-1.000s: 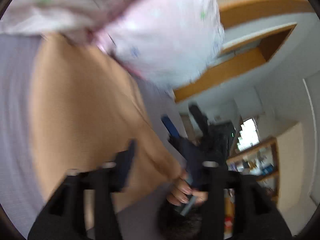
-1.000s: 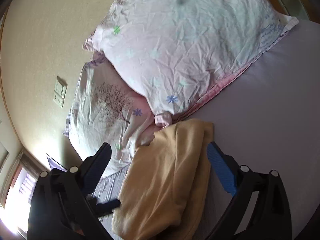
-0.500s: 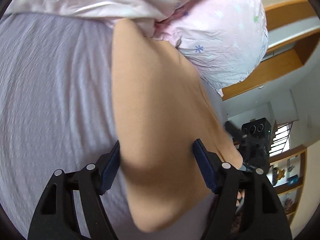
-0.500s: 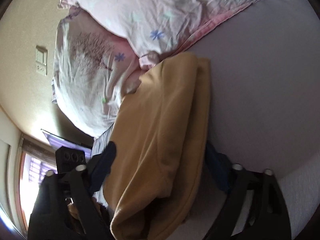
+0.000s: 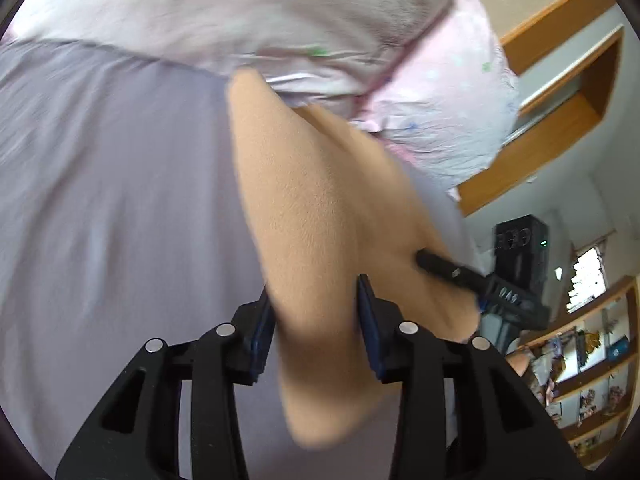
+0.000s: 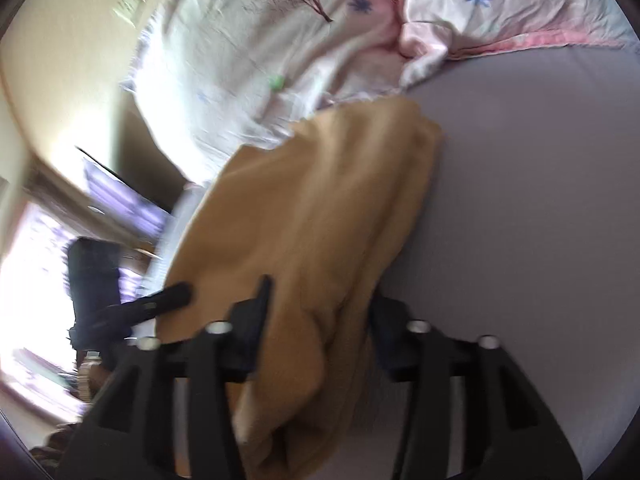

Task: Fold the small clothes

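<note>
Tan garment on the lilac sheet, both claws clamped on it.

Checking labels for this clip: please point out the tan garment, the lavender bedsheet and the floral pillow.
tan garment (image 5: 320, 200), left wrist view, on its broad upper panel.
lavender bedsheet (image 6: 540, 200), right wrist view, on bare sheet beside the garment.
floral pillow (image 6: 280, 20), right wrist view, on the tree print.

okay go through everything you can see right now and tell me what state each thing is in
Tan garment: bunched, lying on the bed, far end against the pillows.
Left gripper: closed on the garment.
Right gripper: closed on the garment.
Pillows: overlapping, wrinkled.
Bedsheet: smooth.
</note>
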The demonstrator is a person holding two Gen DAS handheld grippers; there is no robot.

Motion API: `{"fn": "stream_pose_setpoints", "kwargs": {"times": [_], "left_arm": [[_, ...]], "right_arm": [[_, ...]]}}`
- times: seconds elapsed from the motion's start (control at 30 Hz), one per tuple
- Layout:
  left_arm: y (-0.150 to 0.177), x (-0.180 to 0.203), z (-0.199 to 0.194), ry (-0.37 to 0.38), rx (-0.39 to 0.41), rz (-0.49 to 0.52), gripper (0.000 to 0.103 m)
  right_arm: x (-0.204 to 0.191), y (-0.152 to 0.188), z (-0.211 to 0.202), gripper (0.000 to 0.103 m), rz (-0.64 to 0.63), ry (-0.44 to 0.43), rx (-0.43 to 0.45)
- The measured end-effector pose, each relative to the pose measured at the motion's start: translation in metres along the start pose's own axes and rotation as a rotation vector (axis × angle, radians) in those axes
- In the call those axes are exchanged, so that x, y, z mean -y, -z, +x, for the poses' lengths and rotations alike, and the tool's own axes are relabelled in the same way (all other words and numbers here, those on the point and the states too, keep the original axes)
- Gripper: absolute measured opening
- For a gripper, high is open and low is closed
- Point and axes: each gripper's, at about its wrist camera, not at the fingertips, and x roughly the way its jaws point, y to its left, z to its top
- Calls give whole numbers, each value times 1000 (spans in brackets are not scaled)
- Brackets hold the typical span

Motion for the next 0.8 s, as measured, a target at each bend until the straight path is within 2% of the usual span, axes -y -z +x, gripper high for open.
{"fn": "stream_pose_setpoints", "kwargs": {"times": [0.03, 0.07, 0.1, 0.13, 0.2, 0.27, 0.3, 0.33, 0.4, 0.43, 0.5, 0.57, 0.6, 0.67, 0.7, 0.73, 0.77, 0.8], "left_arm": [[4, 1, -14, -10, 44, 13, 39], [6, 3, -27, -19, 83, 37, 39], [9, 13, -38, -18, 129, 79, 44], [11, 19, -43, -9, 150, 104, 58], [17, 40, -49, 23, 176, 179, 68], [24, 60, -38, 54, 135, 241, 70], [27, 66, -29, 61, 104, 253, 71], [27, 71, -18, 56, 85, 253, 71], [32, 69, 3, -3, 28, 239, 72], [33, 67, 12, -31, 1, 238, 72], [38, 71, 13, -46, 16, 270, 72], [42, 78, 7, -63, 24, 293, 72], [46, 81, 1, -69, 38, 303, 73], [56, 85, -12, -87, 68, 319, 82], [63, 85, -19, -123, 84, 321, 93], [71, 83, -27, -164, 98, 321, 102], [79, 82, -32, -237, 117, 315, 102], [85, 80, -35, -297, 126, 310, 102]], "right_arm": [[1, 0, -16, 56, 21, -8, 61], [2, -1, -34, 64, 46, -41, 127], [0, 0, -49, 74, 62, -93, 178], [-7, 1, -61, 79, 65, -187, 202], [-24, 7, -62, 90, 62, -338, 150], [-36, 15, -49, 90, 67, -398, 72], [-38, 19, -39, 90, 78, -399, 36], [-35, 20, -33, 90, 88, -380, 19], [-20, 23, -18, 90, 138, -262, 2], [-4, 25, -8, 89, 195, -243, -22], [7, 29, -11, 87, 237, -300, -2], [5, 30, -24, 87, 217, -270, 4], [-1, 31, -31, 90, 194, -247, 23], [-18, 43, -56, 100, 97, -195, 80], [-29, 48, -61, 101, 58, -168, 98], [-40, 58, -72, 101, -1, -103, 118], [-49, 68, -78, 101, -40, -31, 131], [-56, 78, -84, 101, -81, 91, 141]]}}
